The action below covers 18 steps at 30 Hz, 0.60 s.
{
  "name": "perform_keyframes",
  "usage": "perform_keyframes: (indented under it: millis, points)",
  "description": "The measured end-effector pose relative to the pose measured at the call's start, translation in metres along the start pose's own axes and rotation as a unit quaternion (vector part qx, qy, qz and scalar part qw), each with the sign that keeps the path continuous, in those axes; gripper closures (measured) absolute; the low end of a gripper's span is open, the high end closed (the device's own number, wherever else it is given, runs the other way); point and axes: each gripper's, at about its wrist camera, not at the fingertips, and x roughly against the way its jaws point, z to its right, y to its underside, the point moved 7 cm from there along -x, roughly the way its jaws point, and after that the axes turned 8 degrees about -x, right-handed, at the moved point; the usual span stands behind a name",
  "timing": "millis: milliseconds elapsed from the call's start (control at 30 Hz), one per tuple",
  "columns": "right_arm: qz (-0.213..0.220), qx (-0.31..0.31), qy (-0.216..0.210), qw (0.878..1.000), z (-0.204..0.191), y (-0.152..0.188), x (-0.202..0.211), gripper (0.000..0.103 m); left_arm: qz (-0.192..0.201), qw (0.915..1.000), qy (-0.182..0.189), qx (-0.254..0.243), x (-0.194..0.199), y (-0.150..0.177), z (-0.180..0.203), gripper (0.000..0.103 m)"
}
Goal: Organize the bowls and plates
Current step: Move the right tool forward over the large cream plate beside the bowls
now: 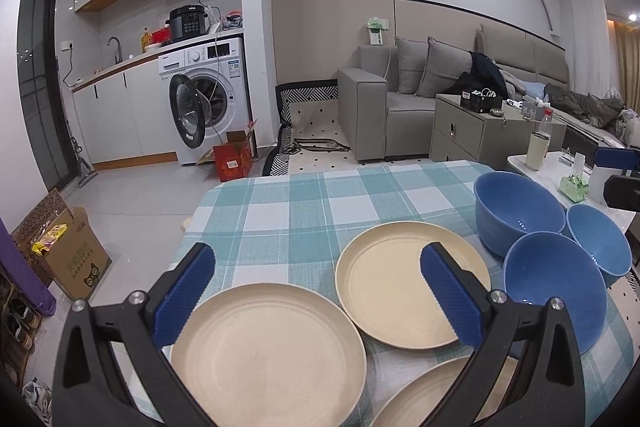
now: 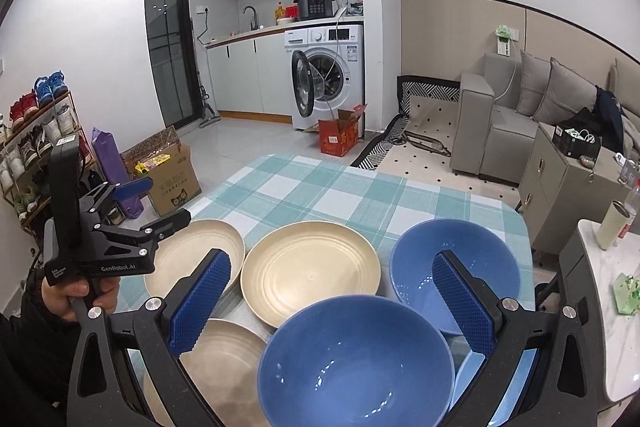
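A table covered by a teal-and-white checked woven cloth [image 2: 320,187] carries the dishes. In the right wrist view, three round cream plastic plates lie on it: one at 6 o'clock from the cloth's centre [image 2: 310,269], one at 8 o'clock [image 2: 192,255], one at 7 o'clock nearest the camera [image 2: 228,355]. Three round blue glossy bowls sit at 4 to 5 o'clock: the far bowl [image 2: 416,259], the near bowl [image 2: 356,363], and a third mostly hidden at the right [image 2: 466,371].

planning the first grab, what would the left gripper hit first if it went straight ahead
Likely the nearest cream plate, lying low between the open left gripper fingers; depth is unclear, so it might pass just above it.
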Motion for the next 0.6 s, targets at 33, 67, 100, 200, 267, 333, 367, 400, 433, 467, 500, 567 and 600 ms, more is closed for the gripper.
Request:
perform_keyframes:
  millis: [33, 67, 100, 200, 267, 333, 367, 400, 433, 467, 500, 567, 600]
  points:
    - [-0.003, -0.001, -0.001, 1.0, 0.0, -0.001, -0.005, 0.0, -0.003, 1.0, 0.001, 0.0, -0.005, -0.001, 0.001, 0.0]
    - [-0.007, -0.004, -0.002, 1.0, 0.002, -0.003, -0.009, 0.0, -0.006, 1.0, 0.002, -0.001, -0.009, -0.002, 0.001, 0.0]
    - [-0.012, -0.006, -0.003, 1.0, 0.003, -0.004, -0.014, 0.0, -0.008, 1.0, 0.003, -0.002, -0.012, -0.002, 0.002, 0.0]
    - [-0.028, -0.011, -0.008, 1.0, 0.005, -0.008, -0.03, 0.0, -0.014, 0.9999, 0.003, -0.005, -0.021, -0.004, 0.003, 0.0]
    - [-0.04, -0.009, -0.011, 0.999, 0.007, -0.009, -0.04, 0.0, -0.019, 0.9998, 0.005, -0.004, -0.029, -0.004, 0.004, 0.0]
    - [-0.059, -0.011, -0.018, 0.998, 0.007, -0.009, -0.053, 0.0, -0.024, 0.9997, 0.005, -0.003, -0.034, -0.003, 0.003, 0.0]
    - [-0.064, -0.012, -0.018, 0.998, 0.008, -0.009, -0.057, 0.0, -0.027, 0.9996, 0.005, -0.002, -0.038, -0.003, 0.002, 0.0]
    - [-0.068, -0.012, -0.017, 0.997, 0.009, -0.009, -0.061, 0.0, -0.028, 0.9996, 0.005, -0.003, -0.041, -0.003, 0.002, 0.0]
    - [-0.07, -0.011, -0.017, 0.997, 0.011, -0.009, -0.065, 0.0, -0.03, 0.9995, 0.005, -0.003, -0.044, -0.003, 0.002, 0.0]
    - [-0.072, -0.011, -0.017, 0.997, 0.011, -0.01, -0.069, 0.0, -0.032, 0.9995, 0.006, -0.004, -0.046, -0.003, 0.001, 0.0]
    - [-0.076, -0.013, -0.017, 0.997, 0.013, -0.01, -0.074, 0.0, -0.035, 0.9994, 0.006, -0.004, -0.05, -0.003, 0.001, 0.0]
    - [-0.086, -0.015, -0.013, 0.996, 0.016, -0.01, -0.083, 0.0, -0.04, 0.9991, 0.009, -0.005, -0.056, -0.003, 0.001, 0.0]
    - [-0.089, -0.014, -0.011, 0.996, 0.017, -0.011, -0.087, 0.0, -0.042, 0.999, 0.012, -0.005, -0.058, -0.003, 0.002, 0.0]
